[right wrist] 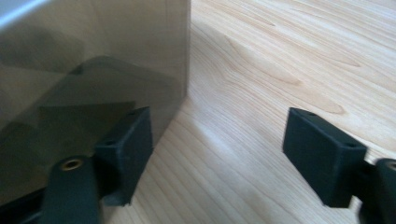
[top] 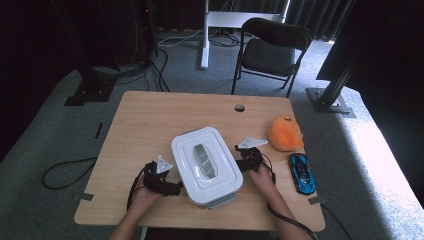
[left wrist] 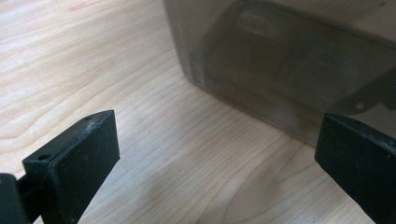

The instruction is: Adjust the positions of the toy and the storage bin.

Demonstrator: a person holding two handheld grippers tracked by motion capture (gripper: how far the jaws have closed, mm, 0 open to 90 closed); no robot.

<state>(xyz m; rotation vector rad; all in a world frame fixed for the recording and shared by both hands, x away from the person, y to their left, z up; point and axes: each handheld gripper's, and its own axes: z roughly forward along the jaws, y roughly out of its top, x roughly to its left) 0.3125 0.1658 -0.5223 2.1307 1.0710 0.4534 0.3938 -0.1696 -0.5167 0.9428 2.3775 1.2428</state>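
A storage box with a white lid [top: 206, 165] and a grey strip along its top sits in the middle of the wooden table [top: 150, 120]. My left gripper [top: 174, 188] lies low against the box's left side. In the left gripper view it [left wrist: 219, 126] stands open, and the box's translucent wall [left wrist: 280, 56] is just ahead with nothing between the jaws. My right gripper [top: 240, 162] is at the box's right side. It [right wrist: 219, 116] is also open; one jaw lies close beside the box wall [right wrist: 93, 56] and the other stands over bare wood.
An orange plush toy [top: 285, 132] lies at the table's right, with a blue toy car [top: 302, 173] in front of it near the right edge. A cable hole [top: 239, 107] sits at the far edge. A black folding chair [top: 272, 47] stands beyond the table.
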